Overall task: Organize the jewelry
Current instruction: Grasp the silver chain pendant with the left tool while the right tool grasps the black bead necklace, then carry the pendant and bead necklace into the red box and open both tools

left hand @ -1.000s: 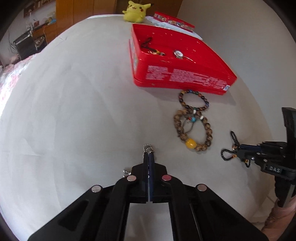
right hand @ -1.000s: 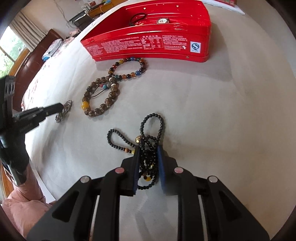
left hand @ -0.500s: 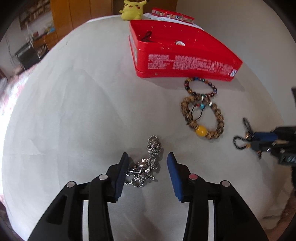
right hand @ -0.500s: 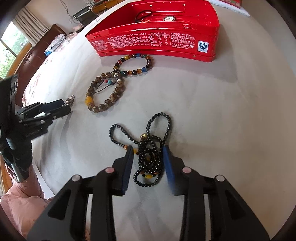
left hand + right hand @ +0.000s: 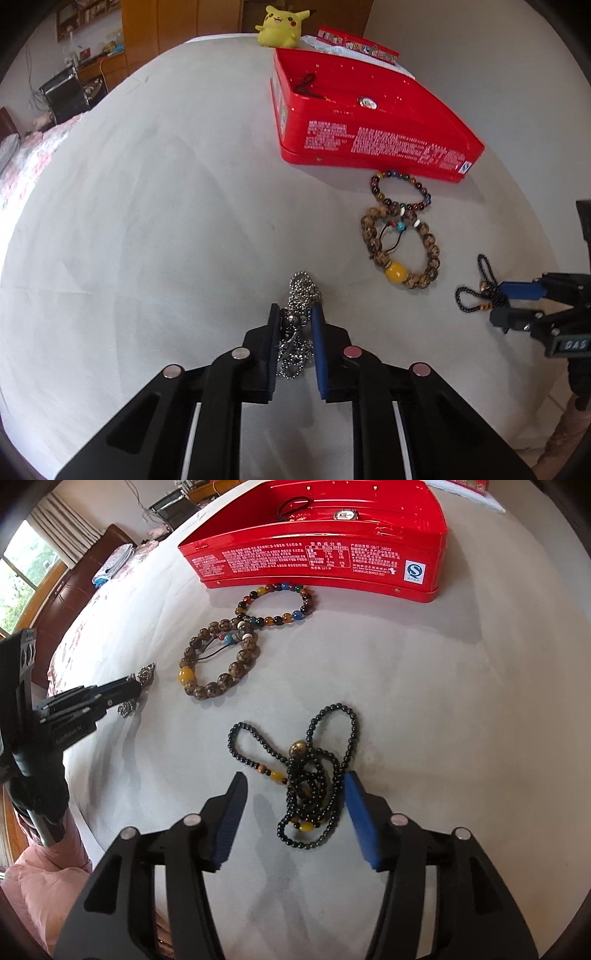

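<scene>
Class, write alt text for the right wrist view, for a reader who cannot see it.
The right gripper stands open around a tangled black bead necklace lying on a white cloth. Beyond lie two beaded bracelets and an open red tin; at left, the left gripper closes on a silver chain.

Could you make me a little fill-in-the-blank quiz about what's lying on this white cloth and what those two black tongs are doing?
1. The left tongs are closing around a ____ metal chain.
2. The right tongs stand wide open around a necklace of small ____ beads.
3. The two beaded bracelets lie in front of the ____ tin.
4. A yellow ____ toy sits beyond the tin.

Missing words: silver; black; red; plush
</scene>
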{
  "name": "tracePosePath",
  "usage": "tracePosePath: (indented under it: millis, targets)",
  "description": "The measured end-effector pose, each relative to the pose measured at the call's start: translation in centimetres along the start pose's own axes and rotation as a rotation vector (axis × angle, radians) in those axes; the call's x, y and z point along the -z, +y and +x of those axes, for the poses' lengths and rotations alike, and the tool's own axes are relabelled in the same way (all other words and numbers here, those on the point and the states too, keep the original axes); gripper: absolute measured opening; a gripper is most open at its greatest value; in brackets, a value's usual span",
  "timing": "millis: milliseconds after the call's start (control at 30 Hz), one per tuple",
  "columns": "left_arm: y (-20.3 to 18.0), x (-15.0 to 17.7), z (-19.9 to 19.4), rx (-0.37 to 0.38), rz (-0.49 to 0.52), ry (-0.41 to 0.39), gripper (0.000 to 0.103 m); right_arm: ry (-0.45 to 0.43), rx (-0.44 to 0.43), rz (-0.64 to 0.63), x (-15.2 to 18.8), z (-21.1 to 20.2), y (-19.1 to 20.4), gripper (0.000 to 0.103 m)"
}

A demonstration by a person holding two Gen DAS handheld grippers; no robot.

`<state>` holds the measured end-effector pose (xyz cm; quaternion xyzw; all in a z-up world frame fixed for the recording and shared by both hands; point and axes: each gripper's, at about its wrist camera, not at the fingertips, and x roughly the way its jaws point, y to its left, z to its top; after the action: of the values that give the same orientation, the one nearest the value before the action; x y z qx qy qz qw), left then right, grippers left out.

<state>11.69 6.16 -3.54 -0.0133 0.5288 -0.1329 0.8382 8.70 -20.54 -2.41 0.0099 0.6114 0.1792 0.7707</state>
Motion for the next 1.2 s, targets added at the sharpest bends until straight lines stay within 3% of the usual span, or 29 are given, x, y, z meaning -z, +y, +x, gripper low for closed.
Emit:
tracePosePath:
  millis: [167, 300, 500, 667, 1000, 1100, 1200]
  targets:
    - [0.2, -0.3, -0.7, 0.032, -0.011, -0.004, 0.016, 0.002, 0.054, -0.067, 0.3, 0.7, 1.0, 0.054]
    - [-0.4, -0.7, -0.9, 0.059, -0.019, -0.017, 0.016, -0.023, 0.127, -0.115, 0.5, 1.0, 1.9, 0.019]
    - [-0.8, -1.4, -2.9, 0.089, -0.026, -0.065, 0.016, -0.032, 0.055, -0.050, 0.1, 0.5, 1.0, 0.012]
    - [-1.2, -1.6, -4.0, 0.088, -0.015, -0.095, 0.016, -0.097, 0.027, -0.023, -0.3, -1.6, 0.4, 0.011]
    - [-0.7, 0.8, -1.3, 0.010, 0.023, 0.052, 0.018, -0.067, 0.010, -0.001, -0.4, -0.5, -0.2, 0.011]
    - [-1.0, 1.0, -1.0, -0.021, 0.045, 0.057, 0.031, -0.066, 0.005, -0.003, -0.5, -0.3, -0.1, 0.011]
    - [-1.1, 1.0, -0.4, -0.061, 0.062, 0.063, 0.036, -0.064, 0.000, -0.005, -0.5, -0.3, 0.1, 0.011]
